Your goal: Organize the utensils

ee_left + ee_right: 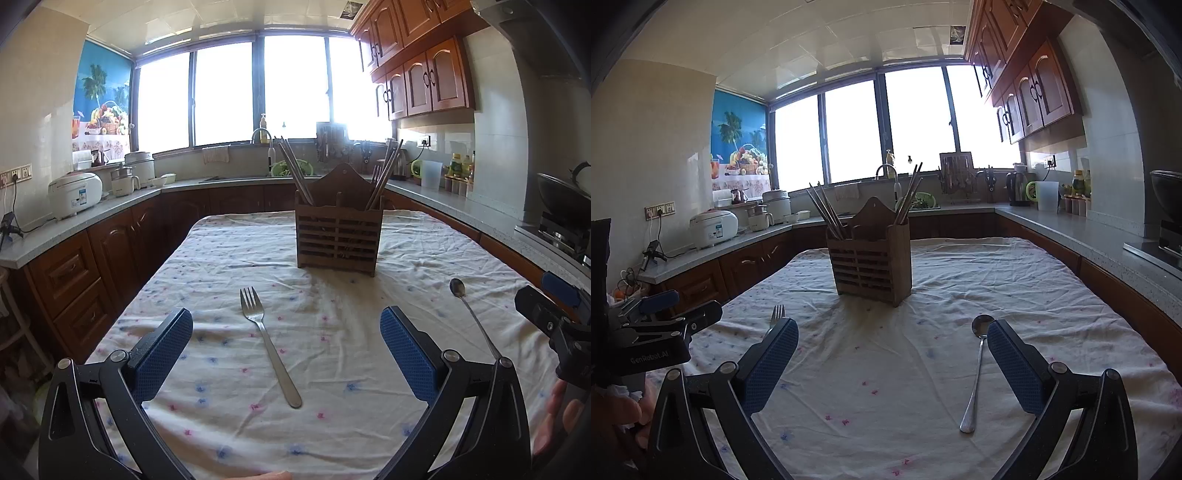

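Nearest: left hand-held gripper point(286, 349) and right hand-held gripper point(892, 363), blue-padded jaws spread wide and holding nothing — each apparently lined up on its own piece. Mid-field, flat on the white flower-printed cloth covering the worktop point(332, 417): one plain stainless-steel fork point(269, 343), tines away, between the left jaws; one long-handled stainless-steel spoon point(976, 369), bowl away, just inside the right one's right jaw. Farthest: slatted brown wooden utensil caddy point(338, 236), upright, wooden chopsticks point(295, 173) fanned from both end compartments — the likely destination for both loose pieces.
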Demonstrator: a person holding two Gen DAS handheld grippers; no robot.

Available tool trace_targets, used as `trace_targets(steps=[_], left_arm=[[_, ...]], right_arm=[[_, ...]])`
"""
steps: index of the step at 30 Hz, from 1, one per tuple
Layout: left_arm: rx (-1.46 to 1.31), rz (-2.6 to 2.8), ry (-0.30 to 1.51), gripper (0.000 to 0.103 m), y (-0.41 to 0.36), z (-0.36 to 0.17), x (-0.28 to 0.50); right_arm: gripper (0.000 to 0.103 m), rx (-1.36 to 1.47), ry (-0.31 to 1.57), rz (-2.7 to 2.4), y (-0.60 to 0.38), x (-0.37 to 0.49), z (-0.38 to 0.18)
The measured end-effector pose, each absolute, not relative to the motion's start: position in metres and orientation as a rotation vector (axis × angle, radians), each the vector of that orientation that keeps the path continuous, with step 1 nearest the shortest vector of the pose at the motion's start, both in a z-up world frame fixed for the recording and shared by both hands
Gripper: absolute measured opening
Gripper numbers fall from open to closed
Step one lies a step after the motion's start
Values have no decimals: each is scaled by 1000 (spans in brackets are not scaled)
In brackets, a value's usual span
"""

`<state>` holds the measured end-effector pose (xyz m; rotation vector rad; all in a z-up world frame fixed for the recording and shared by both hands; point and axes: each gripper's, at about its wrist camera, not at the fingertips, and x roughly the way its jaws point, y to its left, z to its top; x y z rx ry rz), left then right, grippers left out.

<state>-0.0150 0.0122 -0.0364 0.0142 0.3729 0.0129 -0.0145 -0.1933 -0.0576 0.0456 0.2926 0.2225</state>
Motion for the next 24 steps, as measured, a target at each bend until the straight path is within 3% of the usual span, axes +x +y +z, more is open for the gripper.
trace_targets(steps=[24], left_arm=[[17,6,375,103,10,-36,-14]], right_arm=[[103,49,285,227,-193,-17,-56]])
